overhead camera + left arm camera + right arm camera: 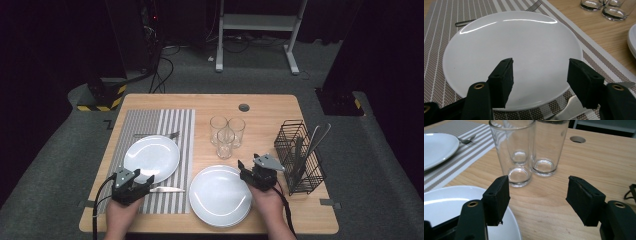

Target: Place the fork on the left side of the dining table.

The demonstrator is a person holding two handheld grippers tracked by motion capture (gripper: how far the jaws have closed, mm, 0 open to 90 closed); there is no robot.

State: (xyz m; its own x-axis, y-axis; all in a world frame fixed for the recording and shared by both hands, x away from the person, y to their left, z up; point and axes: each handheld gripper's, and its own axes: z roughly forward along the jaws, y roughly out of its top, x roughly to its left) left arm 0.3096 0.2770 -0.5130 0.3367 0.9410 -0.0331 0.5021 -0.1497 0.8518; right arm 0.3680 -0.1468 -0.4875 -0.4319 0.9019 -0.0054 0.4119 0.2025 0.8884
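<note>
A white plate (pixel 151 157) (pixel 511 45) lies on a striped placemat (pixel 165 125). A fork (pixel 157 134) (pixel 534 6) rests behind it and a knife (pixel 167 189) (pixel 571 107) in front of it. My left gripper (pixel 137 176) (pixel 540 67) hovers open over the plate's near rim, holding nothing. A stack of white plates (pixel 220 195) (pixel 454 202) sits front centre. My right gripper (pixel 248 165) (pixel 537 185) is open at the stack's right edge, facing three clear glasses (pixel 226 132) (pixel 516 152), and grips nothing.
A black wire cutlery caddy (pixel 299 157) with several utensils stands at the right, close to my right hand. A round cable hole (pixel 243 107) (pixel 577 139) sits at the table's far edge. Bare wood (pixel 270 115) lies behind the glasses.
</note>
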